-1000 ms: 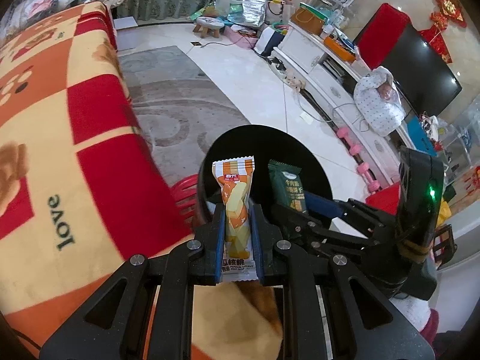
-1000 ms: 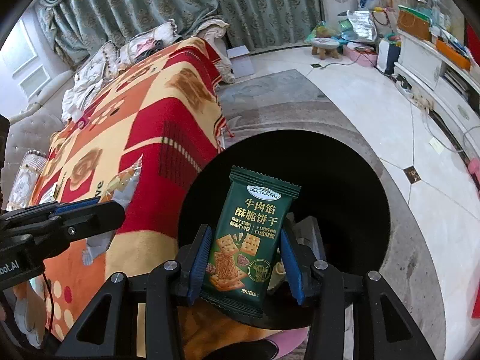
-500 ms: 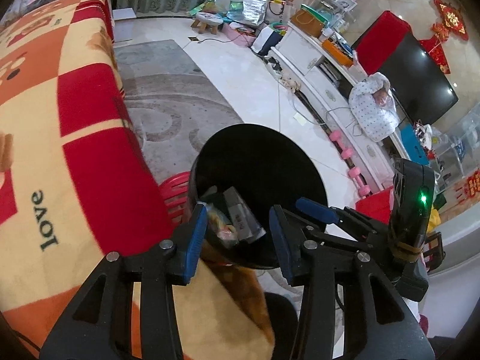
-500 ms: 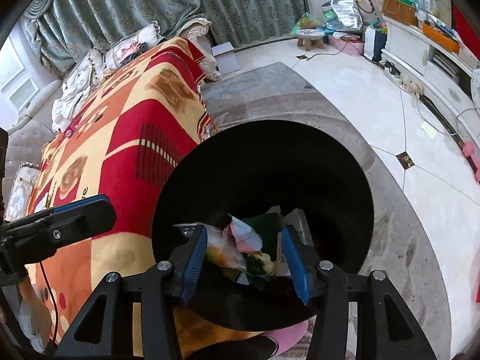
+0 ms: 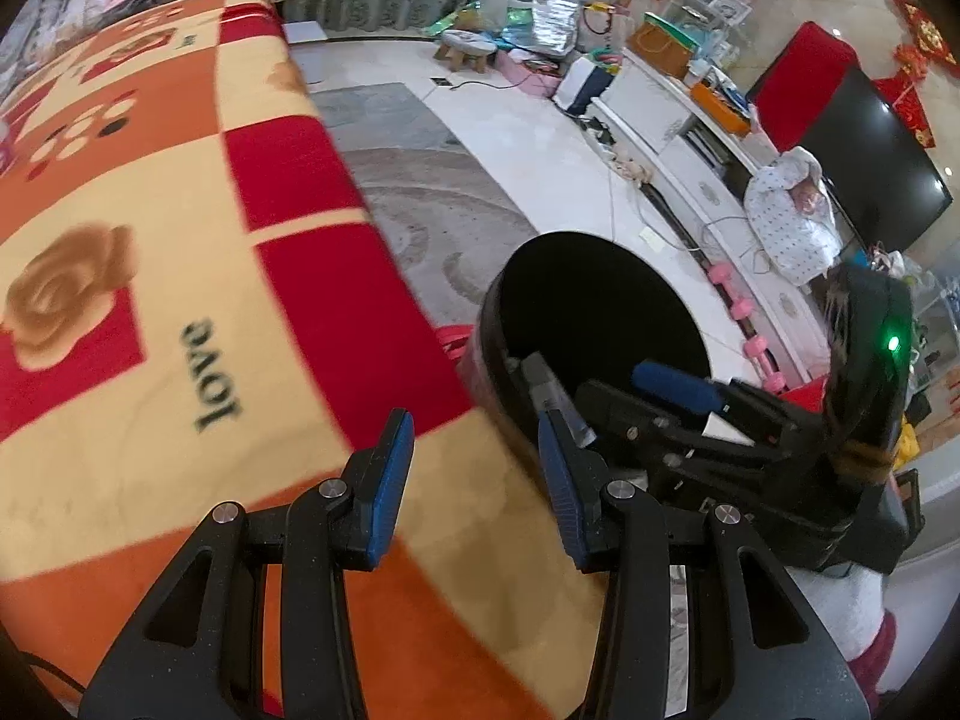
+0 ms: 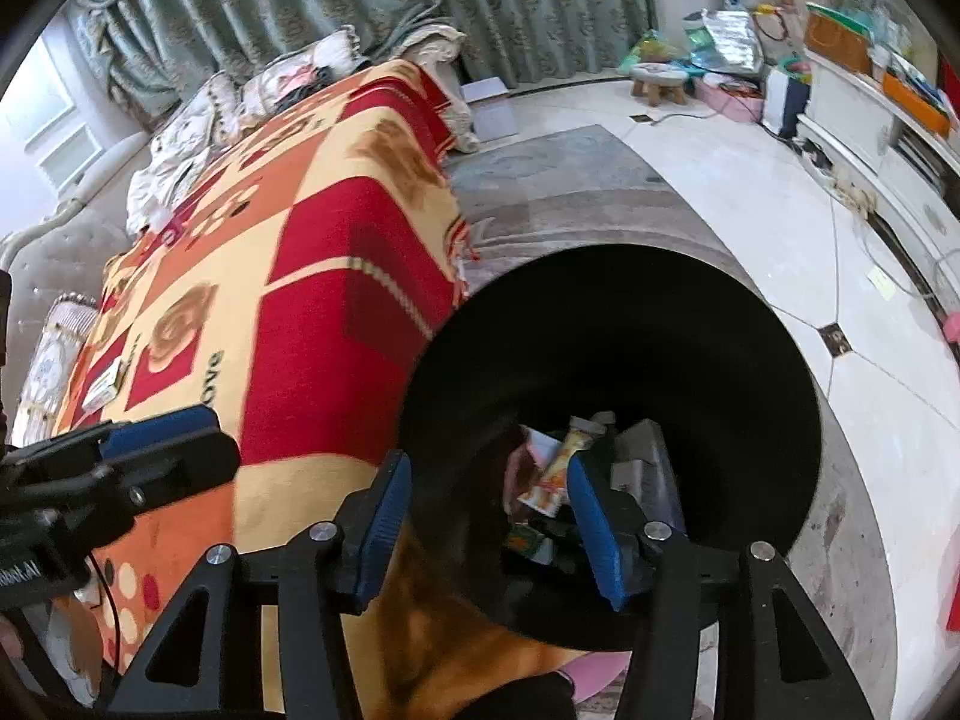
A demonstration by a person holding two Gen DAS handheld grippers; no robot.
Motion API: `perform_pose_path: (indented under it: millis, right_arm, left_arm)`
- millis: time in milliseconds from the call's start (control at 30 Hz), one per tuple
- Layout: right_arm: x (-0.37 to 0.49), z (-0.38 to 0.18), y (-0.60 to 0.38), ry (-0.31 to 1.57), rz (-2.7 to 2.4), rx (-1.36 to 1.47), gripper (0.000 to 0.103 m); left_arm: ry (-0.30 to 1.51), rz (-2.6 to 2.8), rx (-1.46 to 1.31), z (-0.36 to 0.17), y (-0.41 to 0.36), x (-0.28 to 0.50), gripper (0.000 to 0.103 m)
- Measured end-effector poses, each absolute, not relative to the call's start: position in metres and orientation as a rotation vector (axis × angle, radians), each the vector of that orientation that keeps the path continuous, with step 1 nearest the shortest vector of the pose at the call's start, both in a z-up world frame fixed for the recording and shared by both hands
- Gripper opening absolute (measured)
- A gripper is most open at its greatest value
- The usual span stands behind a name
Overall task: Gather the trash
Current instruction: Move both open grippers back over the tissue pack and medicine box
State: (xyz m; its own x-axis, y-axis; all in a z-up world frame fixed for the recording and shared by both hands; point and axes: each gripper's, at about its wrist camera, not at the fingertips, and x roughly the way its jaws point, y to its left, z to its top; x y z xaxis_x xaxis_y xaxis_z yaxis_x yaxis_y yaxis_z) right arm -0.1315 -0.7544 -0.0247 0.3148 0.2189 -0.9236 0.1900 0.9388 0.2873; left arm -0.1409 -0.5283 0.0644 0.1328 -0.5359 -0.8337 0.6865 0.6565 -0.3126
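A black round trash bin (image 6: 750,360) stands on the floor against the sofa; it also shows in the left wrist view (image 5: 600,300). Inside it lie several wrappers, among them an orange snack wrapper (image 6: 555,471) and a green biscuit packet (image 6: 528,540). My right gripper (image 6: 489,516) is open and empty over the bin's near left rim. My left gripper (image 5: 474,480) is open and empty over the blanket's edge, just left of the bin. The right gripper (image 5: 678,387) reaches over the bin in the left wrist view.
A red, orange and cream blanket (image 5: 150,300) with the word "love" covers the sofa on the left. A small packet (image 6: 102,384) lies on it far left. A grey rug (image 6: 570,180), white tiled floor, TV cabinet (image 5: 690,138) and a stool (image 6: 660,81) lie beyond.
Both grippers opened and dropped their wrappers into the bin. Since then both have swung left, the left gripper off the bin and over the blanket.
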Motion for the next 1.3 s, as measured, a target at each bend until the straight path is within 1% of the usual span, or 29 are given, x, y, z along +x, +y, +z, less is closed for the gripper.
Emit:
perform_pose_path:
  millis: [100,333,533,900,1067,1233,1300]
  right_arm:
    - [-0.128,-0.02,-0.74,1.256,0.05,0.364,0.06]
    - [-0.116,-0.016,-0.696,1.265,0.143,0.326,0.06]
    - [-0.106,-0.012,-0.657,1.269,0.223,0.319,0.061]
    - [-0.085,0.001,-0.584,1.263,0.368,0.252,0.063]
    - [-0.078,0.001,-0.552,1.268,0.425,0.233,0.064]
    - [-0.073,0.005,-0.519,1.273,0.487,0.201,0.065]
    - [-0.07,0.007,-0.504,1.269,0.514,0.186,0.065]
  left_arm:
    - [1.138,-0.859,0.167,0.062,-0.51,-0.143,0.041]
    - [1.17,-0.795,0.156,0.058,-0.461,-0.148,0.041]
    - [1.198,-0.798,0.177,0.056,-0.414,-0.173,0.041]
    - [1.257,-0.732,0.253,0.052,-0.306,-0.211,0.041]
    - [1.287,-0.602,0.253,0.034,-0.263,-0.195,0.041]
    - [1.19,-0.493,0.23,0.037,-0.235,-0.161,0.041]
    - [1.183,-0.455,0.193,0.033,-0.221,-0.138,0.041]
